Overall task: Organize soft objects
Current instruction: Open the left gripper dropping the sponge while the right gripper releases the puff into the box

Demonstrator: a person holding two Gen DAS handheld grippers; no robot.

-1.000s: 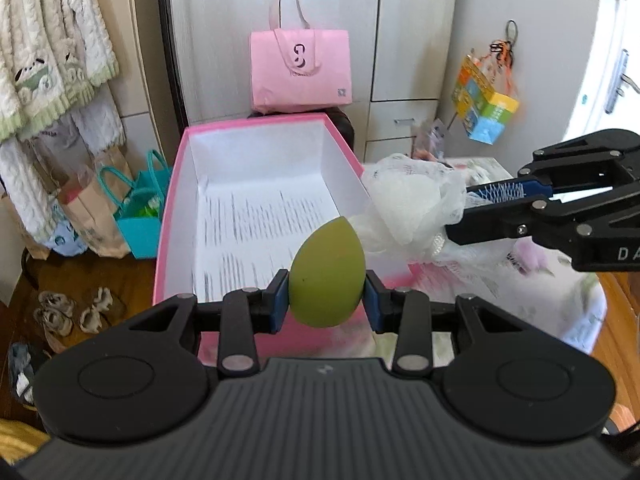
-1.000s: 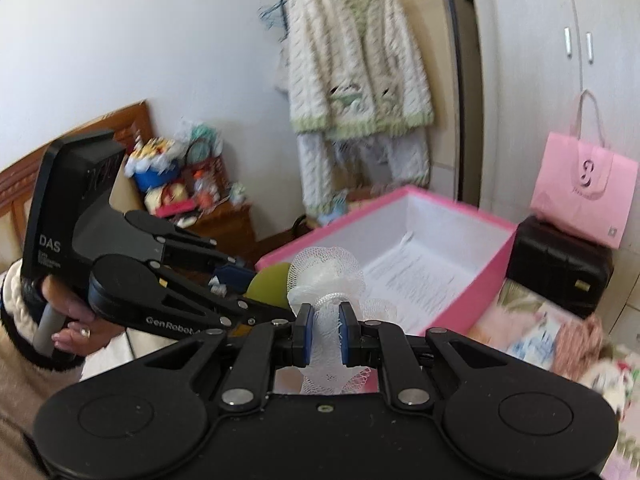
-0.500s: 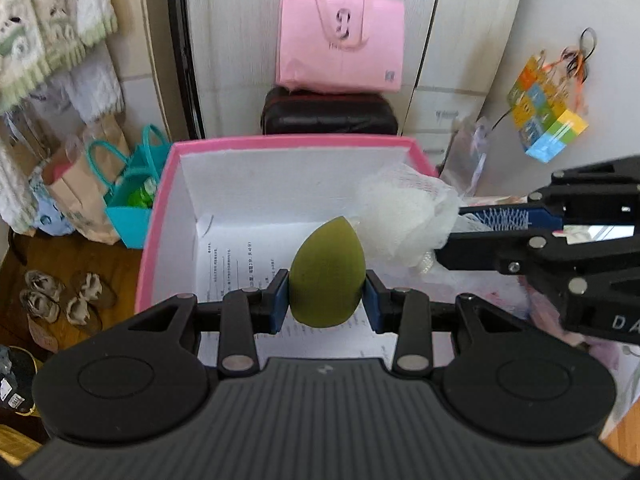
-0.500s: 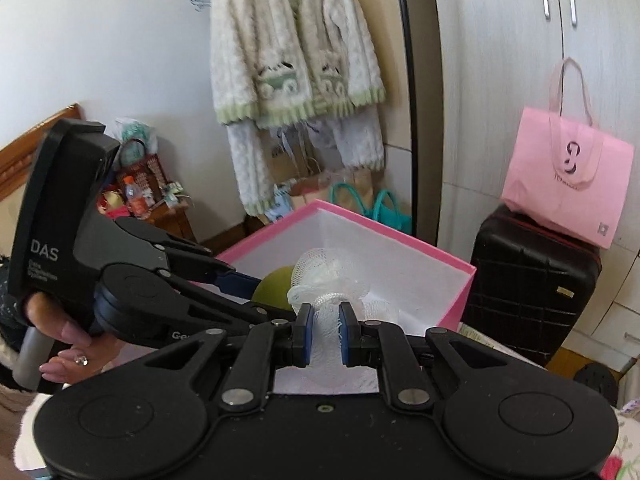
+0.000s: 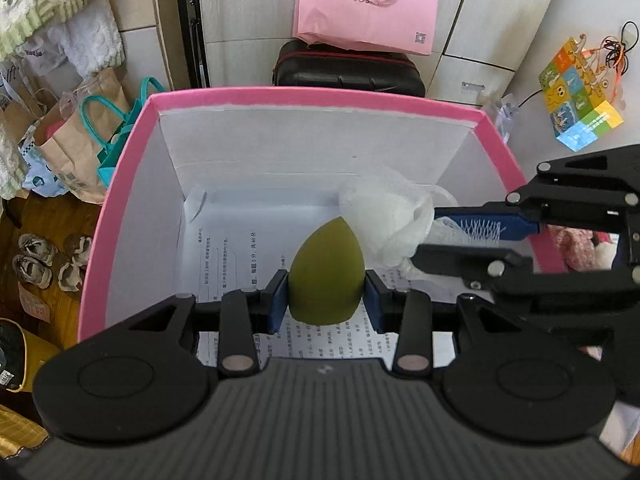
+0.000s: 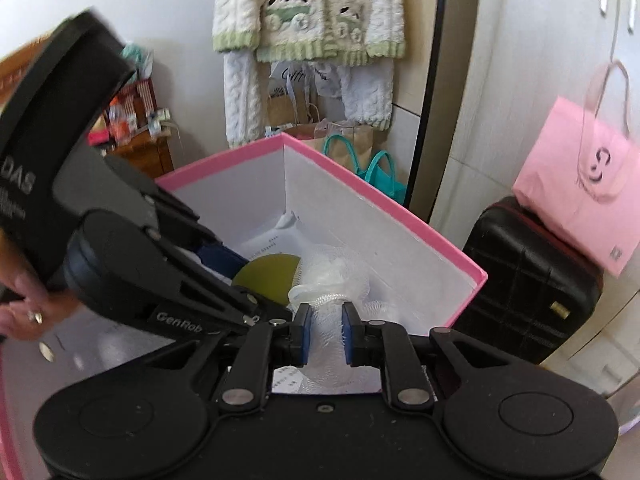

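Note:
My left gripper (image 5: pixel 326 300) is shut on an olive-green egg-shaped sponge (image 5: pixel 326 276) and holds it inside the pink box (image 5: pixel 320 98), above the printed paper on its floor. My right gripper (image 6: pixel 325 334) is shut on a white mesh bath puff (image 6: pixel 332 280), held inside the same box just right of the sponge; the puff also shows in the left wrist view (image 5: pixel 384 216). In the right wrist view the sponge (image 6: pixel 266 280) and the left gripper (image 6: pixel 224 280) lie to the left, close by. The two grippers nearly touch.
The pink box has white inner walls (image 6: pixel 340 208). Behind it stand a black suitcase (image 5: pixel 348 70) with a pink paper bag (image 5: pixel 368 0) on top. Paper and teal bags (image 5: pixel 92 140) and shoes (image 5: pixel 48 256) are on the floor at left. A knit cardigan (image 6: pixel 308 8) hangs on the wall.
Both grippers have moved forward and down into the pink box with their objects still held. The box walls now surround the sponge and the puff.

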